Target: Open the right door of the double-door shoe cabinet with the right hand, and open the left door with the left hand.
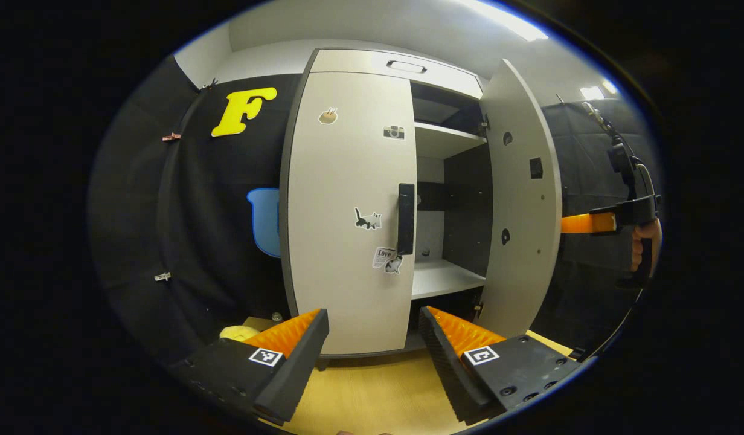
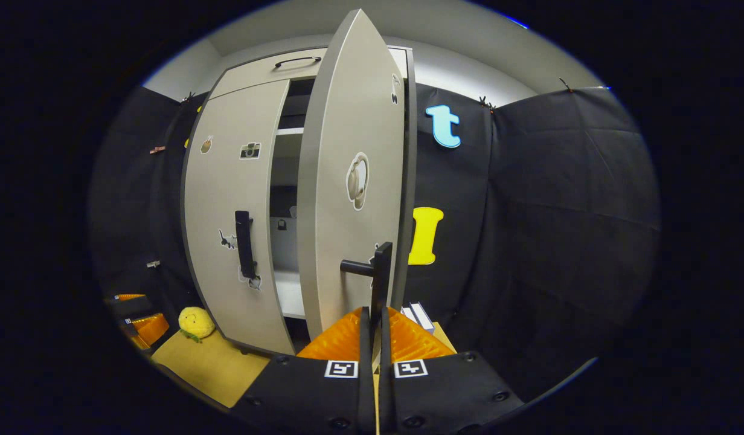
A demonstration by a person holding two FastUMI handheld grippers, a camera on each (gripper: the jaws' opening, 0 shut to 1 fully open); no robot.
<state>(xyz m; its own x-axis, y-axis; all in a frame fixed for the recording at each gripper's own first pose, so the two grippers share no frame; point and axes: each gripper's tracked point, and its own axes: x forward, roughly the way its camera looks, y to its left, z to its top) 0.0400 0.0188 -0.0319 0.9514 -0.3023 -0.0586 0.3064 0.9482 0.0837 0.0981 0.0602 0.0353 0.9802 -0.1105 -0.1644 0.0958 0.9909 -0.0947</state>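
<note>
The grey double-door shoe cabinet (image 1: 348, 181) stands straight ahead in the left gripper view. Its left door (image 1: 342, 254) is closed, with a black upright handle (image 1: 406, 219) at its inner edge. My left gripper (image 1: 372, 341) hangs open a short way in front of that door, nothing between its fingers. The right door (image 2: 348, 241) stands swung out, showing the shelves (image 1: 441, 278). My right gripper (image 2: 375, 319) is shut on the lower end of the right door's black handle (image 2: 379, 272). That same gripper (image 1: 568, 223) and a hand (image 1: 645, 241) appear past the door's edge.
A yellow plush toy (image 2: 195, 322) lies on the wooden surface (image 1: 372, 393) left of the cabinet's foot. A small white box (image 2: 421, 316) sits at the cabinet's right side. Black cloth walls (image 2: 559, 229) close in left and right.
</note>
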